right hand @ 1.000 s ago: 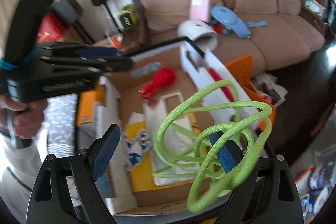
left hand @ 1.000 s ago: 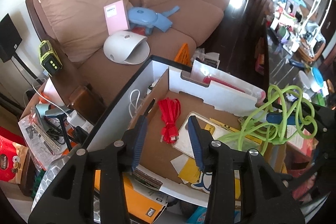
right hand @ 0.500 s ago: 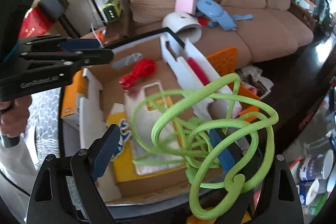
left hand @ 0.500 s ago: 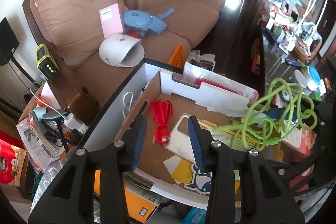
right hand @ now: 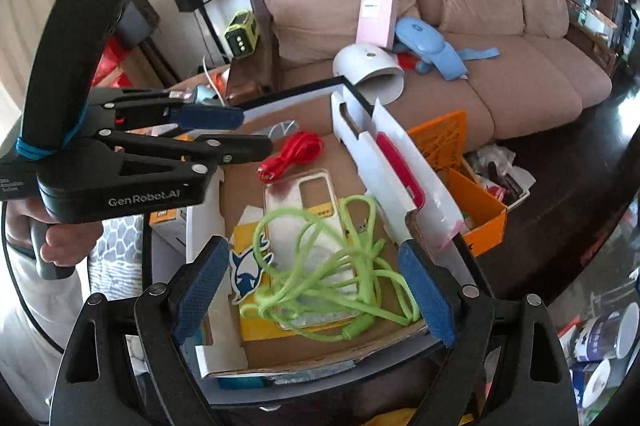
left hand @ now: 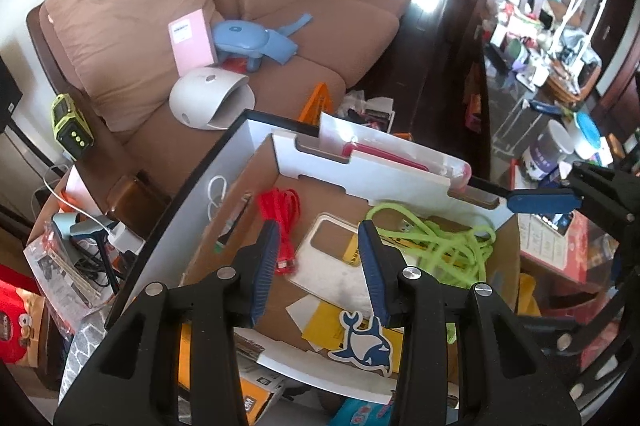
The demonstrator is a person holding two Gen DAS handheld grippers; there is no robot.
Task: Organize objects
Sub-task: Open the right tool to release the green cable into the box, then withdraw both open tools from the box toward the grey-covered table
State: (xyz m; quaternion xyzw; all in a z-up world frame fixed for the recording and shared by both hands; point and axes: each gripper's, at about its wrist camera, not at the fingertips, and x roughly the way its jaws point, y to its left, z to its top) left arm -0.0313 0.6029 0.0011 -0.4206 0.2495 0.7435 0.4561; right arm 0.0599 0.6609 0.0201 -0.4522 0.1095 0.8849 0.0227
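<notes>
A bright green cable (right hand: 332, 266) lies loose inside the open cardboard box (right hand: 320, 354), partly over a clear phone case (right hand: 304, 198). It also shows in the left wrist view (left hand: 436, 242). A red cable (left hand: 280, 218) lies at the box's far left, also seen in the right wrist view (right hand: 296, 154). My right gripper (right hand: 316, 290) is open and empty just above the green cable. My left gripper (left hand: 316, 266) is open and empty over the box, between the red cable and the phone case (left hand: 324, 246).
A whale sticker (left hand: 366, 342) and yellow papers lie in the box. A white divider (left hand: 360, 170) holds a red item. A brown sofa (left hand: 200, 6) behind carries a white dome device (left hand: 208, 102), pink box and blue object. An orange bin (right hand: 460, 186) stands at right.
The right gripper held the green cable in the air; it has let go and the cable now lies in the box. The left gripper stayed open over the box.
</notes>
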